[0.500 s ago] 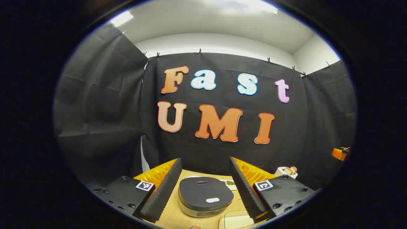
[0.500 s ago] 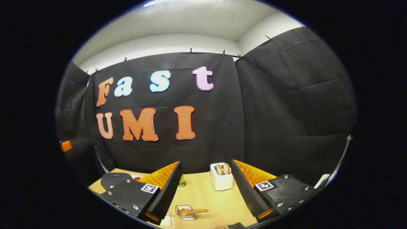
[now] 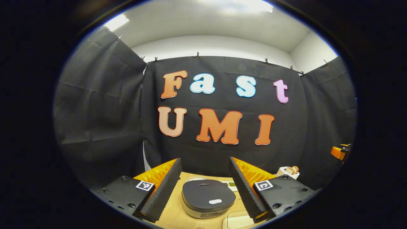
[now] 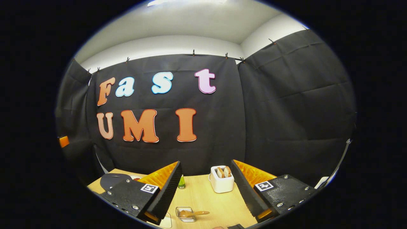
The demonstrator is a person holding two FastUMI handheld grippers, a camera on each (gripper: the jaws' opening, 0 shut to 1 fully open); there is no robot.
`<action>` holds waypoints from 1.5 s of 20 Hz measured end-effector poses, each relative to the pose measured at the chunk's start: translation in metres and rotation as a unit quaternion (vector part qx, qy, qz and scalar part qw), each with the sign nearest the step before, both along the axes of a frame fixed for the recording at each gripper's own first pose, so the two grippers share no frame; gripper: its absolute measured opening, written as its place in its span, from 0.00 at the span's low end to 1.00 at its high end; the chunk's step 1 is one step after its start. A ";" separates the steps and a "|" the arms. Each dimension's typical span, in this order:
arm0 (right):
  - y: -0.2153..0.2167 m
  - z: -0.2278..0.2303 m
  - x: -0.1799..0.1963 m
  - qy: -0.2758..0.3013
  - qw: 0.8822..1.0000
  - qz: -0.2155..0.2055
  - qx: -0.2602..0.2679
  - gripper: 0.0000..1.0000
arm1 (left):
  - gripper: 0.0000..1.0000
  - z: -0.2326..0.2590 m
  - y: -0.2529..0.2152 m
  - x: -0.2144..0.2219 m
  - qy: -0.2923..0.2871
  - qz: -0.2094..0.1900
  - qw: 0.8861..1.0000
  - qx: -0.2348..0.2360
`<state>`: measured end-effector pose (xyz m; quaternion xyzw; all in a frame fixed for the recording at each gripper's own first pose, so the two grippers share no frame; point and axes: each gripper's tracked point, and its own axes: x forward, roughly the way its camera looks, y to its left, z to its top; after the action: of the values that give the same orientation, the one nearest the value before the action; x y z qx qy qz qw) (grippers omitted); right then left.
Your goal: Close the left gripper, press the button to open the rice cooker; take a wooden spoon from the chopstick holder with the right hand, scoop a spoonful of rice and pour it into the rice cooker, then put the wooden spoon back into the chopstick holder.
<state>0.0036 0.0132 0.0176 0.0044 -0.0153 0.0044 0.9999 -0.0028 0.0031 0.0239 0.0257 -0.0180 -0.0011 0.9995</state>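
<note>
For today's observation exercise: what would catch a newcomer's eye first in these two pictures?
The dark-lidded rice cooker, lid down, sits on the wooden table between the open left gripper's fingers. Between the open right gripper's fingers stands a white toaster with bread.

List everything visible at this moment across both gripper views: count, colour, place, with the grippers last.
rice cooker: 1, dark lid shut over a silver body, on the table between the left gripper's fingers.
table: 1, light wood, under everything.
white holder: 1, white, wooden pieces sticking out of the top, standing at the back of the table.
clear dish: 1, transparent, near the table's front edge, a wooden spoon lying across it.
green bottle: 1, green, beside the right gripper's left finger, partly hidden.
white board: 1, pale, in front of the cooker, cut off by the view.
left gripper: 1, open, above the cooker.
right gripper: 1, open, above the table.
</note>
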 end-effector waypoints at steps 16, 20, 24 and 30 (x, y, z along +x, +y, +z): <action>0.025 -0.003 0.009 0.006 1.000 0.017 -0.023 0.95 | 0.79 -0.012 0.001 0.025 0.026 -0.019 0.999 -0.006; 0.023 -0.006 0.012 0.011 1.000 0.017 -0.021 0.95 | 0.43 -0.022 -0.004 0.031 0.042 -0.025 0.999 -0.001; 0.016 -0.010 0.015 0.016 1.000 0.009 -0.022 0.95 | 0.05 -0.040 -0.010 0.039 0.060 -0.035 0.998 -0.012; 0.002 -0.020 0.018 0.030 0.999 -0.006 -0.025 0.95 | 0.04 -0.084 -0.028 0.059 0.097 -0.058 0.994 0.002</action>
<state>0.0213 0.0150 -0.0020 -0.0207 0.0145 -0.0016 0.9997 0.0558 -0.0252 -0.0598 0.0260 0.0779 -0.0618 0.9947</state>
